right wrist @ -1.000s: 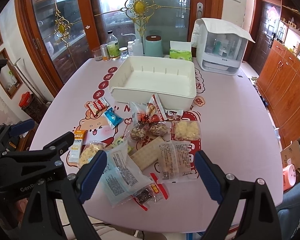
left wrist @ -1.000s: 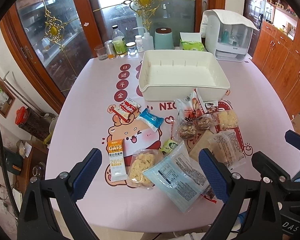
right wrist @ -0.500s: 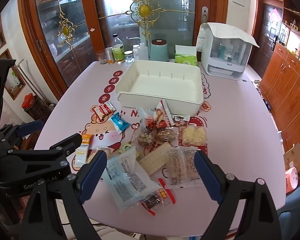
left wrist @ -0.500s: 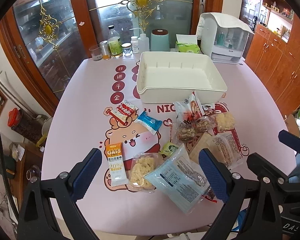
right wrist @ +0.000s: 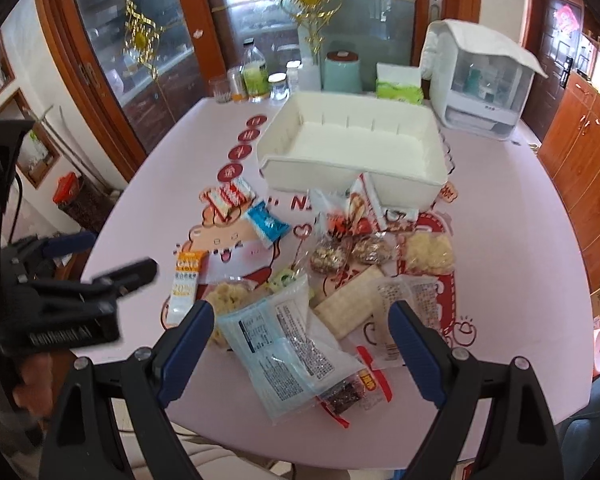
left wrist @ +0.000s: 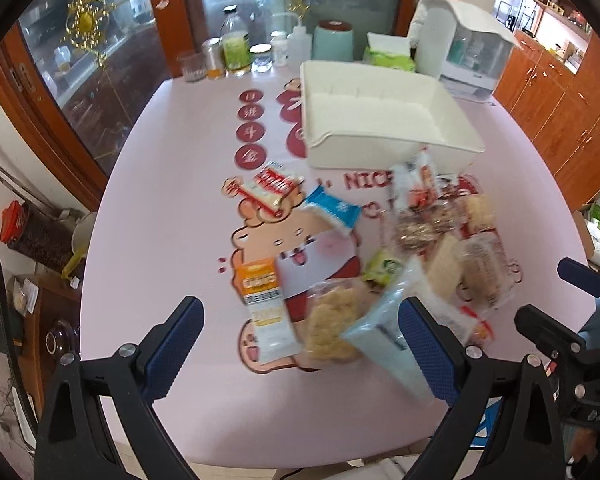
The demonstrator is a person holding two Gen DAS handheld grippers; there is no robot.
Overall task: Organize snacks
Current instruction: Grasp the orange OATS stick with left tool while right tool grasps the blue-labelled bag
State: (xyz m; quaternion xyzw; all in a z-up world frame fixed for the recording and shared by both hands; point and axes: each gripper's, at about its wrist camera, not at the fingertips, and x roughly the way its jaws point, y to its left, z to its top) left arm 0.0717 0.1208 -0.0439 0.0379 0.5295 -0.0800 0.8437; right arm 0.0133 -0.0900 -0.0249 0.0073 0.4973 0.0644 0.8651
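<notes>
Several snack packets lie on the pink table in front of an empty white bin point(left wrist: 384, 120) point(right wrist: 352, 152). Among them are an orange OATS bar point(left wrist: 262, 296) point(right wrist: 186, 280), a red-and-white bar point(left wrist: 270, 188) point(right wrist: 228, 196), a blue packet point(left wrist: 332, 210) point(right wrist: 266, 224) and a large pale-blue bag point(right wrist: 284, 340) point(left wrist: 384, 332). My left gripper point(left wrist: 300, 352) is open and empty, just above the near table edge in front of the OATS bar. My right gripper point(right wrist: 300, 354) is open and empty, over the pale-blue bag.
Bottles, jars and a teal canister point(right wrist: 342, 70) stand along the far edge, with a green tissue pack point(right wrist: 398, 86) and a white appliance point(right wrist: 480, 80). Wooden cabinets point(right wrist: 580, 168) are on the right. The left gripper body point(right wrist: 60, 300) shows in the right wrist view.
Both grippers have moved forward and lower toward the snacks, and the left one swung leftward. Both stay open; no snack has moved.
</notes>
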